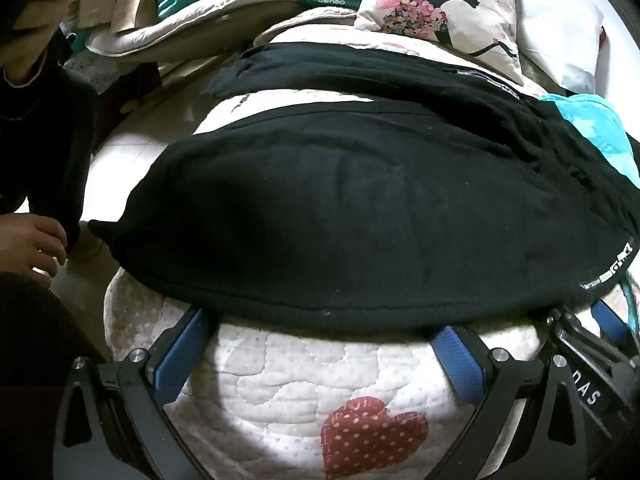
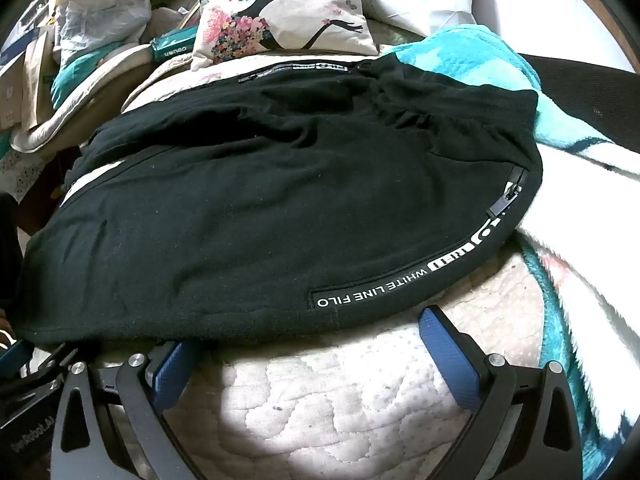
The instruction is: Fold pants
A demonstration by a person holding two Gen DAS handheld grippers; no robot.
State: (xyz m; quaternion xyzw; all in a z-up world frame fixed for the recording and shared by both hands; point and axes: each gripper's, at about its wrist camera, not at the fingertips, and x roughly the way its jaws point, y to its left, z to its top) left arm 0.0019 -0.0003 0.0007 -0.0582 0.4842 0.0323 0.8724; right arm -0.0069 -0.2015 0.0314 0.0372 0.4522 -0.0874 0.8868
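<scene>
My black fleece pants (image 1: 360, 216) lie spread along the near edge of the white quilted bedspread (image 1: 304, 380) (heart patch showing). My left gripper (image 1: 320, 336) and right gripper (image 2: 312, 332) both stand spread wide at the hem, pinching nothing.

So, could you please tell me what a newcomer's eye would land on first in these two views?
The black pants dominate, spread flat across the quilted bedspread with one leg lying behind the other, and white lettering runs along the near side seam by the zip pocket. Both the left gripper and the right gripper sit at the pants' near edge with jaws wide and nothing between them. Behind, a cushion printed with a flower-haired silhouette stands out among the clutter.
</scene>
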